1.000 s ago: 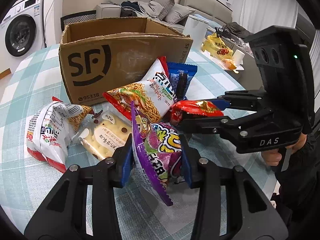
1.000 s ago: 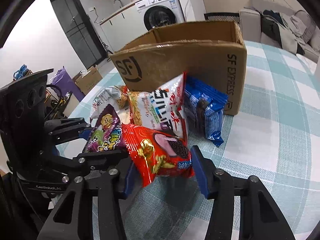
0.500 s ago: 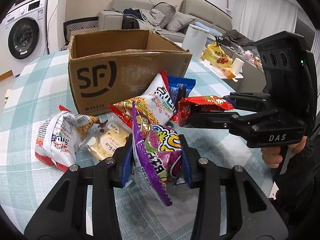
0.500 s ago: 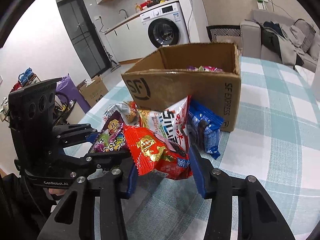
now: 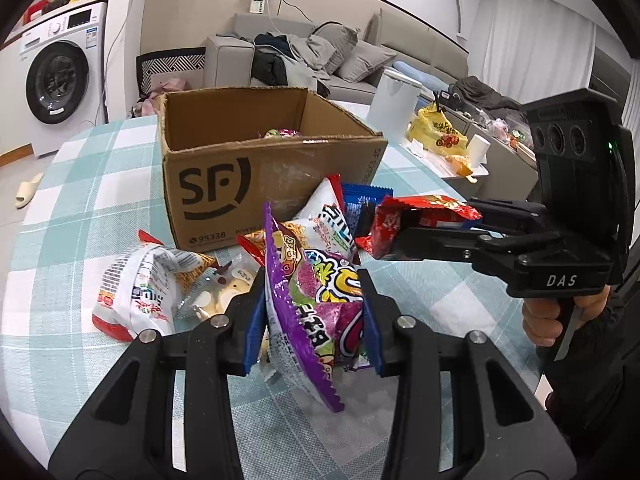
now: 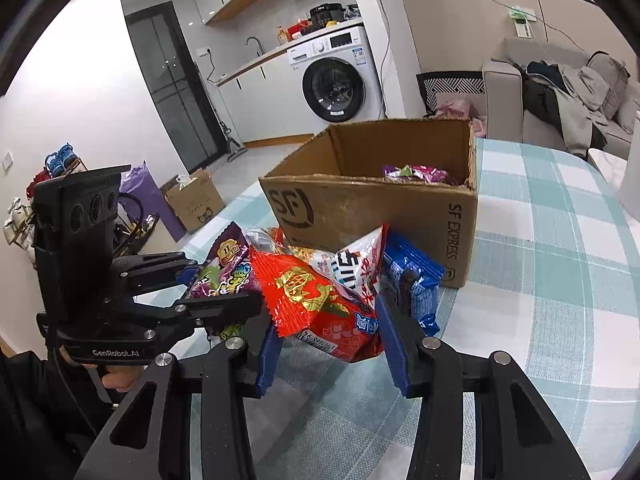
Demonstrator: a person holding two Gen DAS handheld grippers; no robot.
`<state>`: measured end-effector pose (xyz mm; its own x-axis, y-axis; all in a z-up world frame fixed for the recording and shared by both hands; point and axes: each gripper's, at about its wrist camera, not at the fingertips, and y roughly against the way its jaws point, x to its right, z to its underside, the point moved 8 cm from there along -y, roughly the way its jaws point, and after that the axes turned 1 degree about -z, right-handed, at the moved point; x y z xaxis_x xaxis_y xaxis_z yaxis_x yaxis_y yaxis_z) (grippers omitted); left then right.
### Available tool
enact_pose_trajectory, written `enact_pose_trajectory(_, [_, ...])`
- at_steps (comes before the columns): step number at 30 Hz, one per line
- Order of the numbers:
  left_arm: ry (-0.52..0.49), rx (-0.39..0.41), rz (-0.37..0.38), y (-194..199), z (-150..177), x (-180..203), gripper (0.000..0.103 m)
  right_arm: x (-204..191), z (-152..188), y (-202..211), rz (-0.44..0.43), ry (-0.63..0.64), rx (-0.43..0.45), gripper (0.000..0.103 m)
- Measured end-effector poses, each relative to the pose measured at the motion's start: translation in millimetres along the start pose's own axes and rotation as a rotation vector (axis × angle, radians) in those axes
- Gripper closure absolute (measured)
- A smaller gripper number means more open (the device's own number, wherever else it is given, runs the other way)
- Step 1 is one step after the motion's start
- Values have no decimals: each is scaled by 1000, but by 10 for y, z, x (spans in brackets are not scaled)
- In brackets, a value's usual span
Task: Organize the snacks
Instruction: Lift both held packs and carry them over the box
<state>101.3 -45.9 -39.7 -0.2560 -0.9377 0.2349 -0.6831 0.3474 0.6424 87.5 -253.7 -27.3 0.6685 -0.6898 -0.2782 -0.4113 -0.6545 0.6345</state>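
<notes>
My left gripper (image 5: 314, 312) was clamped on a purple candy bag (image 5: 316, 300), my right gripper (image 6: 326, 336) on a red snack packet (image 6: 320, 304), both lifted above a teal-checked tablecloth (image 6: 560, 280). Loose packets lay against an open SF cardboard box (image 5: 256, 184) already holding a few sweets. Beyond stood a washing machine (image 6: 336, 76) and a cluttered grey sofa (image 5: 320, 60).

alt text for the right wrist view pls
The right gripper holds a red snack bag in its jaws above a checked table. Behind it stands an open cardboard box; the left gripper grips a purple snack bag alongside.
</notes>
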Motion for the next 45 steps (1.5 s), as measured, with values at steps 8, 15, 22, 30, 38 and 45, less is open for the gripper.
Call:
enact_pose_trajectory(8, [10,40,-13,102,-87,-16,65,-5,-85,101,6,-15,42,58])
enact_pose_trajectory(15, [23,80,-37,222,-229,-74,65,8,-186,243,14,-31,90,58])
enact_pose_trajectory(22, [35,125,-53,372,-406,-144,65,-22,-302,320,19,-33,121,58])
enact_pose_trajectory(30, [38,178,-85,521,-679,-213,65,-16,-539,423,48,-47,171,58])
enact_pose_trajectory(38, [66,215,-92,585,-929,-269,65,48,-721,422,64,-80,188,58])
enact_pose_trajectory(45, [67,232,-109,563,-1133,-301,65,101,-856,369,73,-91,194,58])
